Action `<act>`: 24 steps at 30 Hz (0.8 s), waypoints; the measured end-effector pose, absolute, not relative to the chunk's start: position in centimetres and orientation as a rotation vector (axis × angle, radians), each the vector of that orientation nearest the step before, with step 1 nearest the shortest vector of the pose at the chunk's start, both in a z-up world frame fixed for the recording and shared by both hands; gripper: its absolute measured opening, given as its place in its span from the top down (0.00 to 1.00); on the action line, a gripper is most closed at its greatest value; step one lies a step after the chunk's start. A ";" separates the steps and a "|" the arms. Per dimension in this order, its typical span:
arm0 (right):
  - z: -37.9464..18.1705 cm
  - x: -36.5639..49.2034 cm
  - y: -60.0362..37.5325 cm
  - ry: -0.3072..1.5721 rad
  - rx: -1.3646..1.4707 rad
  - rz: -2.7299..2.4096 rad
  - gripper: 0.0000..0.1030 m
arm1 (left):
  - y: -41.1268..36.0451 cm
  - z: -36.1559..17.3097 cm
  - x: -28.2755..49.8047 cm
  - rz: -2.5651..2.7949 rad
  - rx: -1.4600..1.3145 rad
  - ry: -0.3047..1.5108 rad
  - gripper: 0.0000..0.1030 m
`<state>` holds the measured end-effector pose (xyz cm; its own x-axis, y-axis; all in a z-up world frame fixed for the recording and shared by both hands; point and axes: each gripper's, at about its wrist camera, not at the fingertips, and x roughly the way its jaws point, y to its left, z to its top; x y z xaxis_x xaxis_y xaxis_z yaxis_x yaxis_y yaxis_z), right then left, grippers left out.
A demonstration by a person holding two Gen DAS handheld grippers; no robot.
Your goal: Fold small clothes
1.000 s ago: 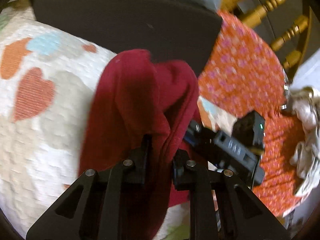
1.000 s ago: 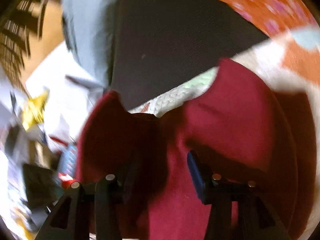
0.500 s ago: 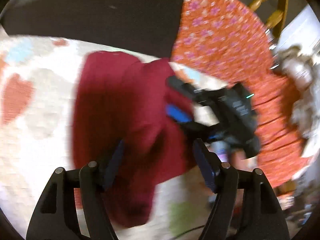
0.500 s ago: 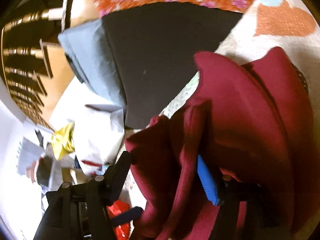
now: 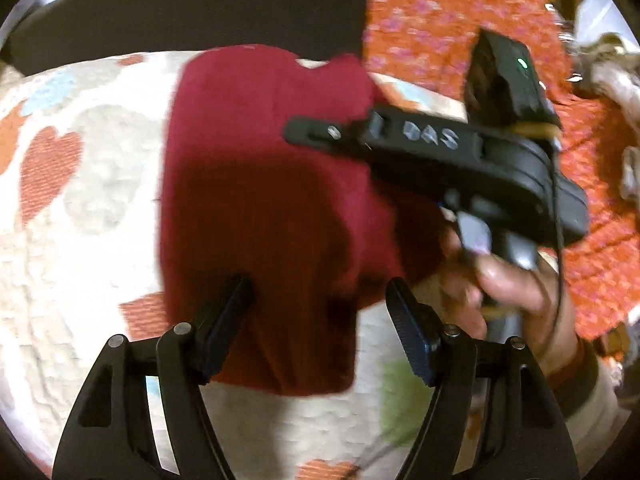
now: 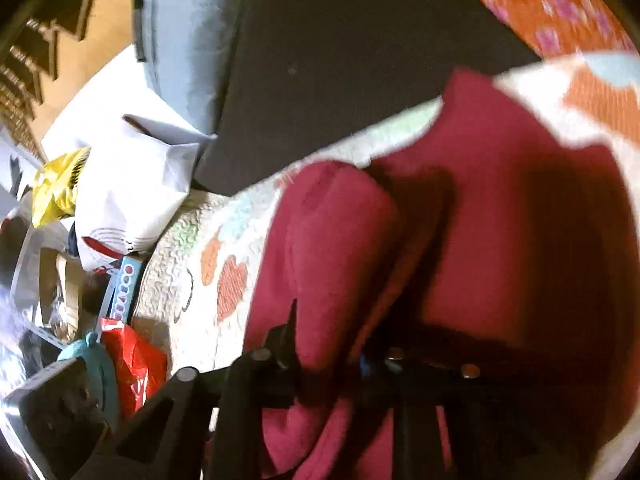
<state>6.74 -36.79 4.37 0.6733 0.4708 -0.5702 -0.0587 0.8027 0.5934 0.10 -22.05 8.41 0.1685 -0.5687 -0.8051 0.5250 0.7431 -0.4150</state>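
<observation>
A dark red garment (image 5: 264,200) lies folded on a white quilt with heart shapes (image 5: 60,200). My left gripper (image 5: 320,320) is open just above its near edge, holding nothing. My right gripper shows in the left wrist view (image 5: 400,136), held by a hand over the garment's right side. In the right wrist view the red garment (image 6: 500,220) fills the frame and a fold of it sits between the fingers of my right gripper (image 6: 328,344), which look closed on it. The fingertips are partly hidden by cloth.
A dark cushion (image 5: 200,8) lies behind the quilt. An orange flowered cloth (image 5: 440,20) lies to the right. A pale blue pillow (image 6: 180,40), white bags (image 6: 128,168) and clutter (image 6: 100,320) lie beyond the quilt's edge in the right wrist view.
My left gripper has let go of the red garment and opened, and pulled back. The garment has dropped flatter onto the quilt. My right gripper has swung across over its right side.
</observation>
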 end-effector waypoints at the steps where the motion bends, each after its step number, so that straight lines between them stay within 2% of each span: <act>1: 5.5 6.6 -37.1 0.768 0.525 0.316 0.85 | -22.1 9.0 -0.1 -0.815 -0.069 1.151 0.31; 6: 8.4 6.8 -39.9 0.749 0.345 0.214 0.85 | -21.7 11.4 -0.7 -0.795 -0.056 1.051 0.31; 10: 6.3 8.1 -40.6 0.794 0.180 0.016 0.85 | -22.6 10.2 -0.5 -0.559 0.147 0.980 0.31; 13: 3.6 9.1 -41.2 0.834 0.251 0.014 0.85 | -22.1 8.5 0.1 -0.481 0.184 0.995 0.31; 17: 3.8 8.2 -42.1 0.807 0.295 0.036 0.85 | -20.8 8.1 1.2 -0.440 0.098 1.016 0.31; 20: 3.9 7.2 -43.6 0.816 0.337 0.045 0.78 | -20.5 8.5 1.1 -0.381 0.136 0.976 0.31; 24: 4.4 5.5 -44.4 0.797 0.355 0.055 0.76 | -20.2 8.4 1.1 -0.356 0.147 0.966 0.31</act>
<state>5.55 -44.40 4.43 0.7005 0.1805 -0.6904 0.0847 0.9396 0.3315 1.14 -20.16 8.40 0.5160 -0.2299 -0.8252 0.3599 0.9323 -0.0347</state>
